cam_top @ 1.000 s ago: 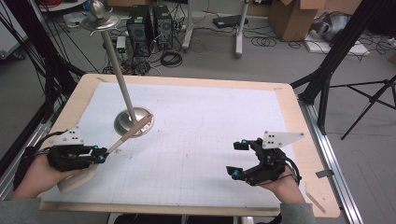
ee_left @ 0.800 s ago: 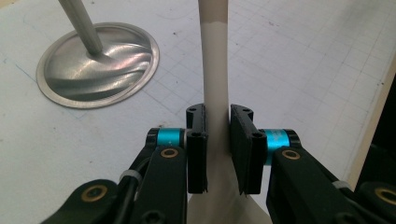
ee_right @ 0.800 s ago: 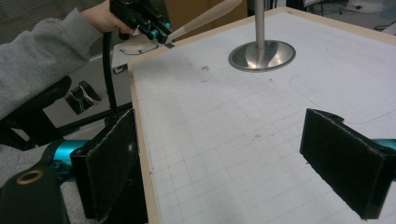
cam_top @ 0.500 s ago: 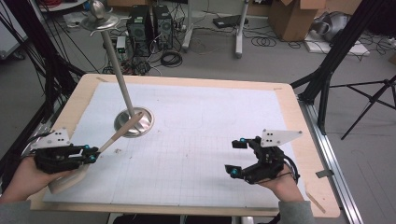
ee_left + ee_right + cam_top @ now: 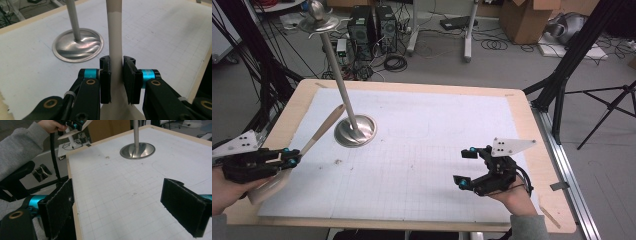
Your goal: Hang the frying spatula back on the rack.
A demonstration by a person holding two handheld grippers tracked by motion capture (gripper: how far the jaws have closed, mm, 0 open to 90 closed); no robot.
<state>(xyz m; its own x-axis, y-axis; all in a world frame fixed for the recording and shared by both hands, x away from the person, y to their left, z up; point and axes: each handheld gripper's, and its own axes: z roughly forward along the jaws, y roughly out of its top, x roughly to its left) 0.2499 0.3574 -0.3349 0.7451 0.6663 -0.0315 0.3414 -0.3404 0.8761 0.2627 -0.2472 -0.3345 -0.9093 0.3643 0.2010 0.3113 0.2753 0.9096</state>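
We hold the spatula lifted at the table's near-left edge, stand not yet reached.
Left gripper [image 5: 287, 159] fingers pinch the spatula [image 5: 115, 53] handle; right gripper [image 5: 468, 167] fingers spread, idle; next we carry it toward the metal stand [image 5: 355, 130].

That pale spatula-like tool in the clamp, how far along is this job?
Picked up: the left gripper is shut on the cream spatula with a wooden handle, lifted above the white gridded mat. The right gripper waits open. It probably still has to reach the tall steel stand.
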